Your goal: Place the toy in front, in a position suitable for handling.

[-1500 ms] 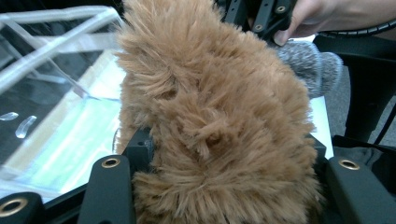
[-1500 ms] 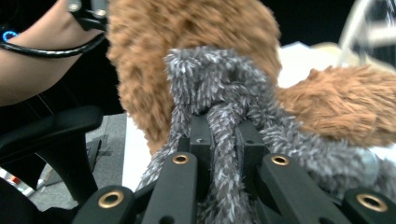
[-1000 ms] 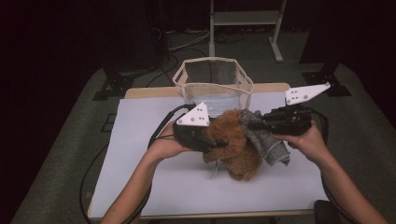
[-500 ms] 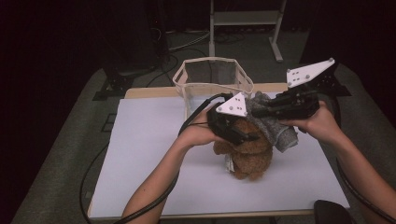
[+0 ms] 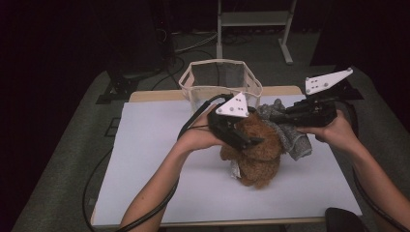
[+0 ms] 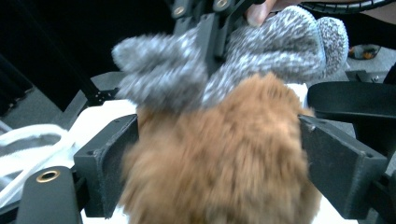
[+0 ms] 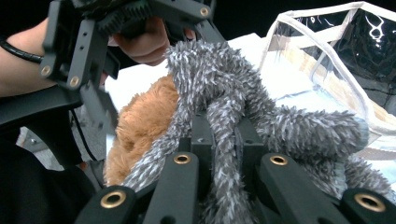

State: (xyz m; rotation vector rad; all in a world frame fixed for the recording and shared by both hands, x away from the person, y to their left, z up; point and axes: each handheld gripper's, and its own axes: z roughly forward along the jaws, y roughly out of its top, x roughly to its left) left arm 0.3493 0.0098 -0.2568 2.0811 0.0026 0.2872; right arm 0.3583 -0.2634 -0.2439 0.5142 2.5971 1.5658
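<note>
On the left side of the table (image 5: pixel 159 183) I see my left arm coming in from the bottom. The left hand-held gripper (image 5: pixel 254 141) lies over the brown plush toy (image 5: pixel 258 159), which rests near the middle of the table. In the left gripper view its jaws stand spread on both sides of the toy (image 6: pixel 219 158); they have just been opening. The fur is between them, but I cannot tell if the pads press on it.

Behind the toy, at the far edge of the table, stands a clear bag (image 5: pixel 220 79) with a white rim, open at the top.

To the right, a grey knitted sock (image 5: pixel 292 137) lies against the upper right side of the toy, touching it. The right hand-held gripper (image 5: pixel 276 116) is pressed together and pinches this sock; in the right gripper view a strip of the sock (image 7: pixel 224 140) runs between the closed jaws. My right hand (image 5: pixel 336 133) holds that gripper just beside the sock.
</note>
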